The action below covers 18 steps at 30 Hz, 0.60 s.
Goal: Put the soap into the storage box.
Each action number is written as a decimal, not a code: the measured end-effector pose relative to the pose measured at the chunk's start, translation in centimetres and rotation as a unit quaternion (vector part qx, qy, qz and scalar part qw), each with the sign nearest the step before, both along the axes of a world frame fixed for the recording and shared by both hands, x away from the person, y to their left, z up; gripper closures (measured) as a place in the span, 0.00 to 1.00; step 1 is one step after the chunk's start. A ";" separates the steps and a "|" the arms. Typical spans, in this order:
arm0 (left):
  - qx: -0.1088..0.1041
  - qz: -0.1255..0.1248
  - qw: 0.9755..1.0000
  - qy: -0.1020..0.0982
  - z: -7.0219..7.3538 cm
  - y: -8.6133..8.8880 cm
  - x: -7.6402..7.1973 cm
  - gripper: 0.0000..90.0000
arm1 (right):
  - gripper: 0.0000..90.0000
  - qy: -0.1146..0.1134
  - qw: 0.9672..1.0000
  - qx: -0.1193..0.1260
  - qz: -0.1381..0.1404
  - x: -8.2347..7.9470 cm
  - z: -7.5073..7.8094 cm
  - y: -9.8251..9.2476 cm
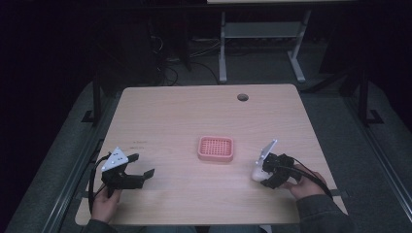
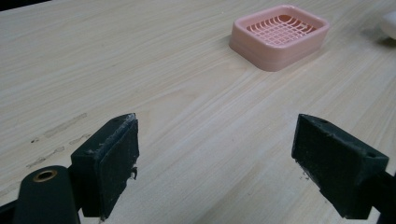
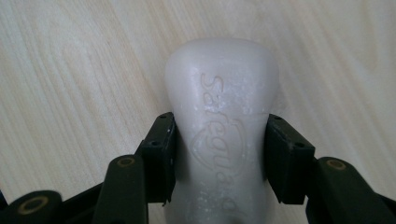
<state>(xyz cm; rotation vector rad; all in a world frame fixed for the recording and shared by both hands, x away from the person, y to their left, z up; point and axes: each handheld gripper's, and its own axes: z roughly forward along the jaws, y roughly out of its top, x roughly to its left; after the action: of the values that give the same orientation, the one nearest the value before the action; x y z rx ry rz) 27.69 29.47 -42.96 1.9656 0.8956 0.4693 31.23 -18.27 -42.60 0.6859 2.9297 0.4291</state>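
Right gripper [image 3: 219, 154]: jaws closed on both long sides of a white soap bar [image 3: 223, 116], pads pressed to its flanks; embossed lettering faces the camera, far end of the bar projects past the jaws. In the high view this gripper [image 1: 265, 171] sits at the near right of the worktop, the soap [image 1: 256, 174] at its left tip, low over or on the surface; cannot tell which. Right hand [image 1: 305, 184] grips it from the near edge, grey sleeve behind.

Left gripper [image 2: 215, 158]: jaws wide apart, nothing between them, bare wood beneath. In the high view it [image 1: 141, 167] is at the near left, held by the left hand [image 1: 106, 201], well apart from the right gripper.

Soap dish [image 1: 215, 148]: pink, rectangular, grid floor, empty; mid-worktop, between the grippers and slightly farther.

Worktop [image 1: 194, 111]: pale wood grain, rounded corners, round cable hole [image 1: 242, 97] at the far edge, faint dark scuffs at the near left.

Room: dim; grey carpet, white legs of another desk [image 1: 260, 43] beyond, cables on the floor, dark frame rails on both sides.
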 end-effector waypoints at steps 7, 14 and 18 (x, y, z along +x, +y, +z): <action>-0.003 0.002 1.000 -0.001 0.0 0.0 0.0 0.16 | 0.54 -0.012 1.000 0.018 0.007 0.5 1.5 0.4; -0.005 0.003 1.000 0.000 0.0 0.0 0.0 0.16 | 0.54 -0.015 1.000 0.013 0.019 1.0 2.2 1.2; -0.005 0.003 1.000 0.001 0.0 0.0 0.0 0.16 | 0.54 -0.019 0.999 0.012 0.025 1.5 2.9 1.6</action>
<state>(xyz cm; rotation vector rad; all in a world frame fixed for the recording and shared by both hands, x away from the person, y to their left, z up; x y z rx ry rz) 27.71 29.51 -42.96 1.9558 0.9031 0.4655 32.74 -16.71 -39.72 0.6002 2.9157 0.4781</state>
